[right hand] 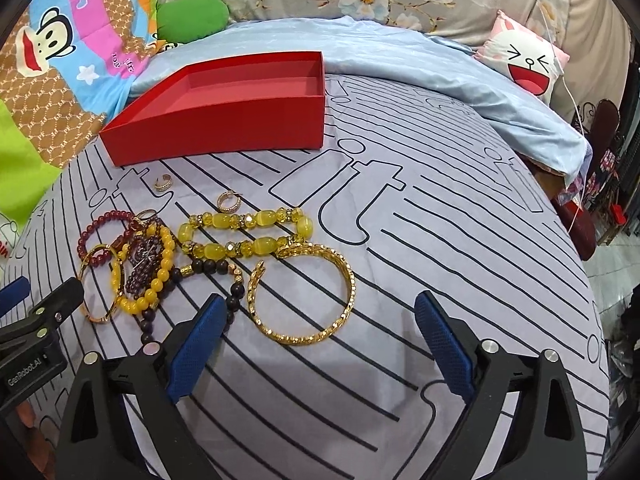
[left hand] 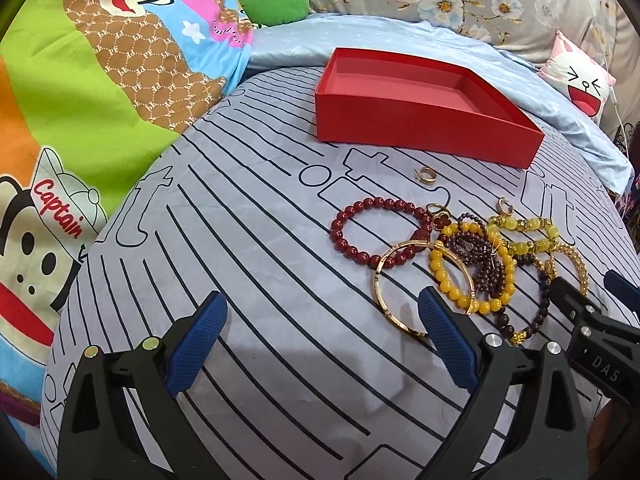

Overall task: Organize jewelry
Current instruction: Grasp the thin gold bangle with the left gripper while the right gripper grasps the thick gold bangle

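The red box (right hand: 216, 118) stands empty on the striped grey bed cover (right hand: 440, 240), and it serves here as the landmark. All the jewelry lies in front of the box, on the side nearer to the cameras, and none of it is inside yet. Closest to the box lie two small gold rings (right hand: 163, 182); further from the box is a tangled heap with a dark red bead bracelet (left hand: 372, 232), a plain gold bangle (left hand: 420, 286), a yellow bead bracelet (left hand: 468, 280) and a string of dark beads (right hand: 230, 300). The pale yellow stone bracelet (right hand: 244, 236) and the chiselled gold bangle (right hand: 304, 296) lie on the right end of this heap. The right tool (right hand: 320, 332) has its jaws wide open and holds nothing; it hangs just in front of the chiselled gold bangle, on the side far from the box. The left tool (left hand: 324, 332) is also wide open and empty, near the plain gold bangle. The step in hand seems to be the first pick. To do it well, the person should probably take a piece that lies free, like the chiselled bangle, close on one side of its rim only, and lift slowly, so the dark beads touching it do not come along.
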Demonstrator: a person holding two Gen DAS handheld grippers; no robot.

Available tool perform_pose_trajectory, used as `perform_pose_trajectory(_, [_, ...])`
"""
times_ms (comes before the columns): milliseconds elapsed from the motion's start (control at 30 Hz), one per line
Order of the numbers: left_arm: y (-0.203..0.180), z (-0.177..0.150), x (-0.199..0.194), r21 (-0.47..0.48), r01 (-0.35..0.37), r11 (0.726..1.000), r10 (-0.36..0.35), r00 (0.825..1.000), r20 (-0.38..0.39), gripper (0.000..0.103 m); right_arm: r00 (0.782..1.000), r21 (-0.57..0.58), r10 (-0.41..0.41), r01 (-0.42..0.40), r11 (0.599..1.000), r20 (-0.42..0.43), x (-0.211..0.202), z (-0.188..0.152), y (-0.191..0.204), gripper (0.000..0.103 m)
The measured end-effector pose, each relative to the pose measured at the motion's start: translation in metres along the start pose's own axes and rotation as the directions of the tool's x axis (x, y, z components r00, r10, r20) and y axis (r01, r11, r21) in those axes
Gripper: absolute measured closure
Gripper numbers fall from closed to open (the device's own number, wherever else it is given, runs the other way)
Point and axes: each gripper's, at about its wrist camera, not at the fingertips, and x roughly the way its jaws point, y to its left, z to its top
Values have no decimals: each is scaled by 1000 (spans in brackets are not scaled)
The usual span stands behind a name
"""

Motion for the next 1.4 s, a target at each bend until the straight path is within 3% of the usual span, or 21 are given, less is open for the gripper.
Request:
perform_pose_trajectory(233, [-1,-4,4,-4,17,1000,-17,1000,-14,11,999,19,36,-36,999,14,4,5,-3,25])
perform_pose_trajectory(367, [-1,-4,3,-7,27,1000,-27,1000,-7,11,999,32,37,-37,999,-6,9,6,-6,42])
perform_pose_trajectory(800, [-13,-6,2,14,47,999,-47,999,-14,11,998,19,58,-58,998,-8,4,0,-6,41])
perform_pose_trajectory(933, [-18,-8,2,23,67,998,-66,998,-21,10,999,4,53,-53,999,-12,2,-5,-8,36])
perform_pose_trajectory(1133, [-26,-8,3,57,59,997,-58,998,-20,10,1000,2,19,-19,1000,-19,7,2,-12,36])
perform_pose_trajectory(1400, [-25,-3,7,50,62,997,-61,998,-22,9,1000,-7,17,-17,1000,-3,9,7,-10,48])
